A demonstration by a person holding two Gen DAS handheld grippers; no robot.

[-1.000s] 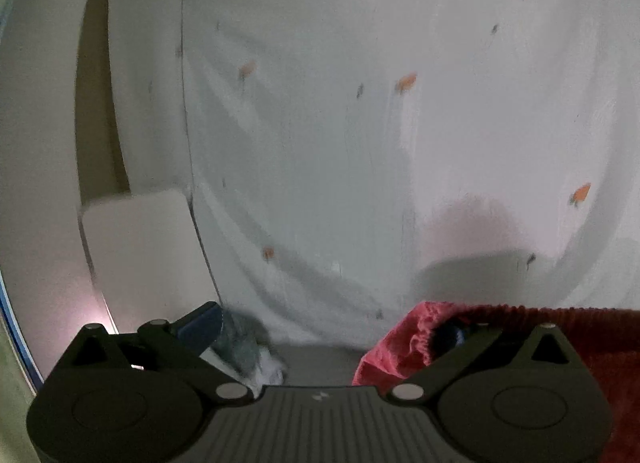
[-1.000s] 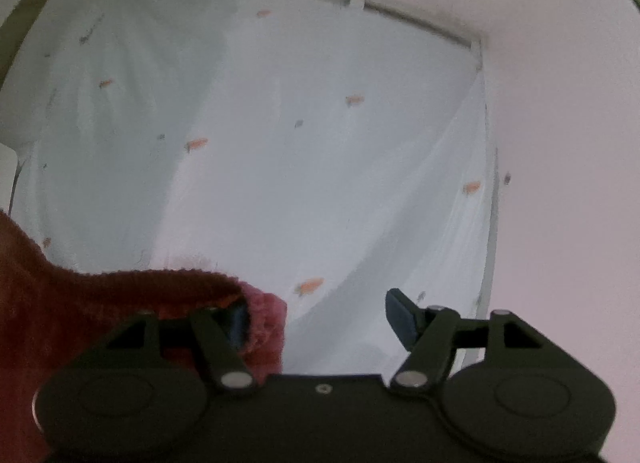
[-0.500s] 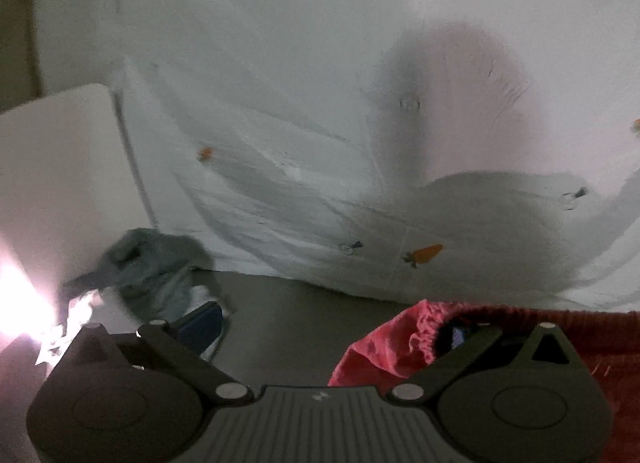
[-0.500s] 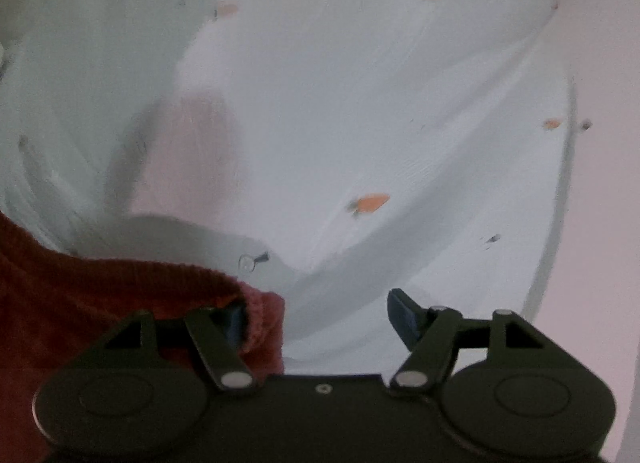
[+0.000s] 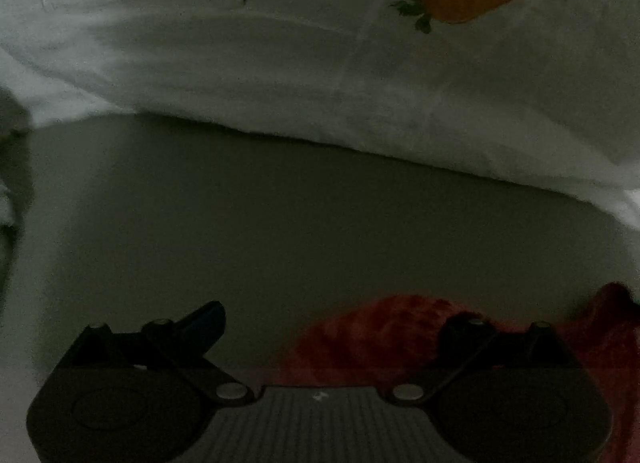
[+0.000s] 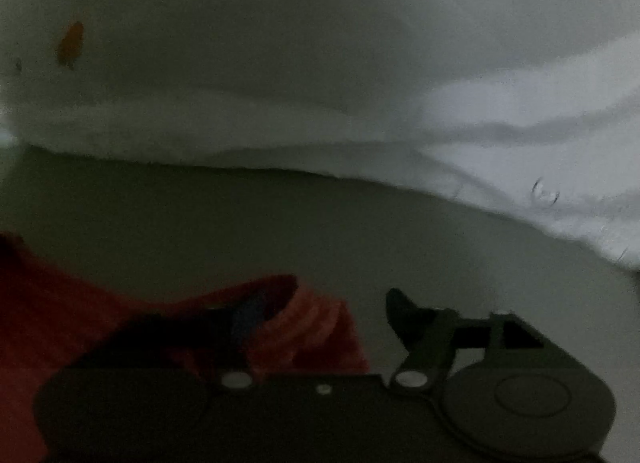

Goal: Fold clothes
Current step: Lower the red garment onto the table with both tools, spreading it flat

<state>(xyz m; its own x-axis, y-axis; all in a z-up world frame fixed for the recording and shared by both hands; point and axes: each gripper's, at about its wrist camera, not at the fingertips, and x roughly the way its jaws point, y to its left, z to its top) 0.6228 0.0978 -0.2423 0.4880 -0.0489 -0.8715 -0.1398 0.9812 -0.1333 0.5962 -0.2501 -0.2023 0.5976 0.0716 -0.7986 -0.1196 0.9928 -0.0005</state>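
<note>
Now we seem to be at the laying-down step: the red garment point(image 5: 384, 339) hangs between our two tools, low over the grey worktop point(image 5: 280, 223), with a white sheet printed with carrots point(image 5: 280, 75) bunched along the far side.

In the left wrist view, the left hand-held gripper point(image 5: 340, 323) has its fingers spread wide. The right-side finger is buried in a red fold, while the left-side blue pad point(image 5: 208, 321) stands bare. Nothing is pinched between the two; the cloth looks hooked over one finger only, though the dim light keeps us from being sure.

The right hand-held gripper point(image 6: 324, 311) mirrors this. Its jaws are wide apart, its left-side finger sits inside the ribbed red hem point(image 6: 304, 323), and its right-side finger point(image 6: 404, 311) is free over bare worktop.

Both tools tilt steeply down toward the surface, side by side, with the garment stretched between them.

We judge that the next move calls for settling the cloth flat on the near worktop, clear of the white sheet, and slipping both fingers out of the hem without dragging it into wrinkles. Then a fresh edge can be taken for the fold.
</note>
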